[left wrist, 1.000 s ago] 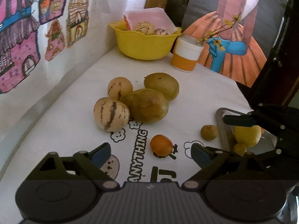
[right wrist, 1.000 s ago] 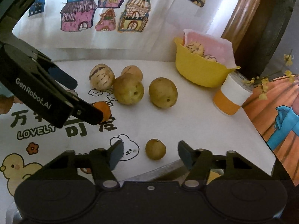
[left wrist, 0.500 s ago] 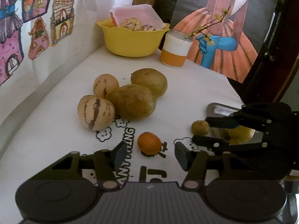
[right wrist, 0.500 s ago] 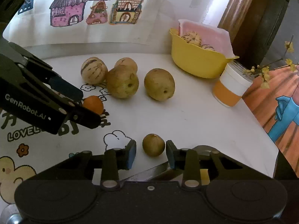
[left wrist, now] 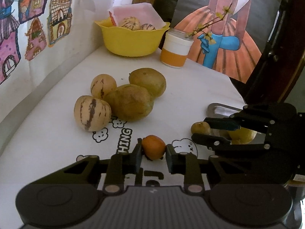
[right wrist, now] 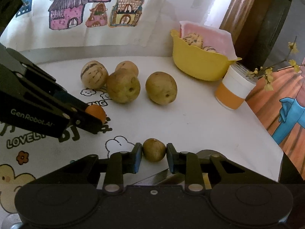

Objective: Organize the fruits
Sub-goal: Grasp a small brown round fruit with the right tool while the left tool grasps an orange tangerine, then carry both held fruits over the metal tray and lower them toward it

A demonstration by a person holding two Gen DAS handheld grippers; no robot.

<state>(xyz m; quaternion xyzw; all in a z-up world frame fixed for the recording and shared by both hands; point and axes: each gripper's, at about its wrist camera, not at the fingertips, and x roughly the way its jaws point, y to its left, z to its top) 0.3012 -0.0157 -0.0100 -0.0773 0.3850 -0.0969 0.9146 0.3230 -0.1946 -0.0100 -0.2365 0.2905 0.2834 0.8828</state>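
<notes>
not far along yet, by the look of it. still loose on the tabletop [right wrist: 200,118]: two striped fruits [left wrist: 92,113] and two big green-brown fruits [left wrist: 129,102], bunched together in the middle, toward the back edge. also loose: a small orange fruit [left wrist: 153,147] and a small brown fruit [right wrist: 154,149], both close to the front edge.

left gripper [left wrist: 153,159] closed in around the small orange fruit, one finger on each side, right against it or nearly so. hard to tell if squeezing already. fruit sitting on the cloth, not lifted.

right gripper [right wrist: 154,157] the same way around the small brown fruit, fingers just beside it on both sides, maybe touching. fruit down on the cloth too, just beside the rim of the metal tray [left wrist: 219,108].

probably two picks at once, one small fruit for each gripper, with the lift not yet done.

yellow bowl [left wrist: 131,40] at the back edge near the wall: a pink paper lining and at least two striped fruits inside. looks like the home for striped ones.

metal tray at the front right corner: a yellow fruit [left wrist: 243,135] inside, partly hidden by the right gripper. maybe more in there, cannot tell.

white and orange cup [left wrist: 175,47] beside the bowl, with a twig of little yellow flowers. no fruit seen in it.

left to do: lift both small fruits, drop them in a container, then sort the four big ones.
</notes>
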